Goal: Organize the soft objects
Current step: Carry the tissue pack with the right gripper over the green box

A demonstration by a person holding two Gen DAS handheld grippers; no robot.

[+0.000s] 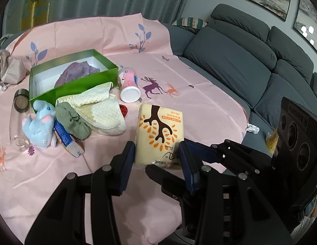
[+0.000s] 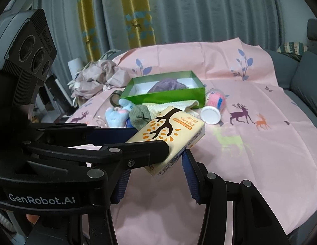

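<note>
- A grey sofa (image 1: 236, 61) is seen, partly covered by a pink sheet (image 1: 199, 106) printed with deer and leaves; the things are laid on this sheet;
- A green box (image 1: 74, 81) is set open near the sheet's far side; a purple cloth (image 1: 76, 72) is held inside it;
- A cream knit cloth (image 1: 101, 110) is draped just before the box, touching its front wall; an olive cloth (image 1: 73, 121) is bunched against it;
- A tissue pack (image 1: 158, 134), cream with a brown tree, is held above the sheet, in front of the box and apart from it;
- The left hand-held gripper (image 1: 156, 159) is partly open, its blue pads pressed on both sides of the pack's near end;
- The right hand-held gripper (image 2: 156, 163) is likewise partly open; the same pack is gripped between its fingers from the other side;
- A blue plush (image 1: 41, 122) is stood beside the olive cloth, left of the pack;
- A clear bottle (image 1: 19, 118) is laid left of the plush;
- A pink can (image 1: 128, 85) is tipped on its side beside the box's right corner.
</note>
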